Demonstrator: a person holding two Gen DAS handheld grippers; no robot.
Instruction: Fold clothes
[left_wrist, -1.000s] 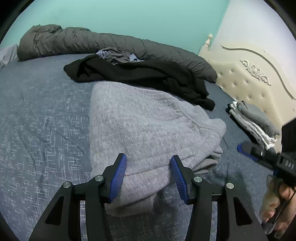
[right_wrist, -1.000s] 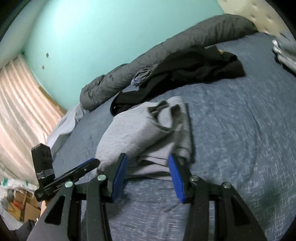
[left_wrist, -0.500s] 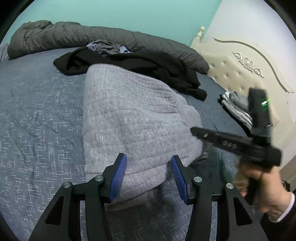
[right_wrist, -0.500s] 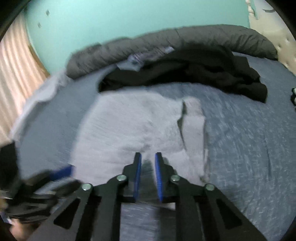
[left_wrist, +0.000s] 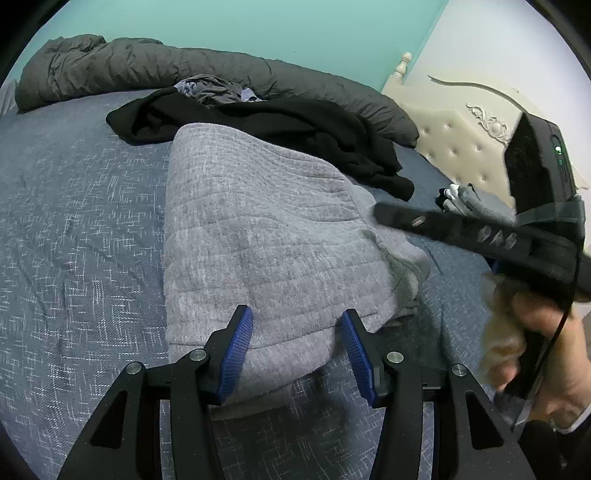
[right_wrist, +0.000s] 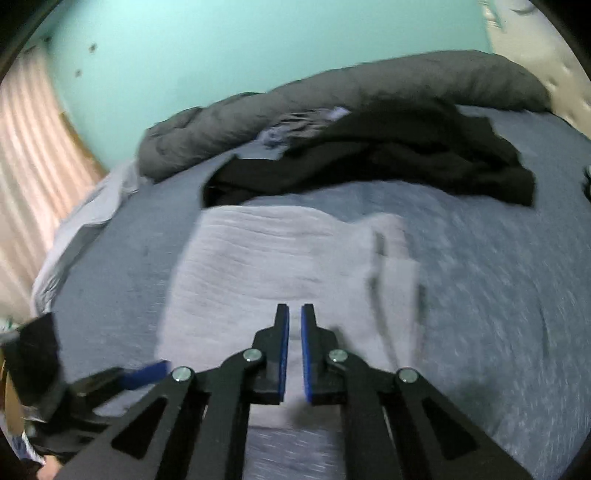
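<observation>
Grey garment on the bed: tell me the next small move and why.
Probably close the left gripper on the near edge of the grey garment. Its jaws stand open with that edge between them, not yet pinched, while the right gripper is shut above the cloth, so the next fold needs a hold first.

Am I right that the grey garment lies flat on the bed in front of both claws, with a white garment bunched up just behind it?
Not quite: the garment bunched behind the grey garment is black, not white, as the left wrist view shows. The rest holds.
</observation>
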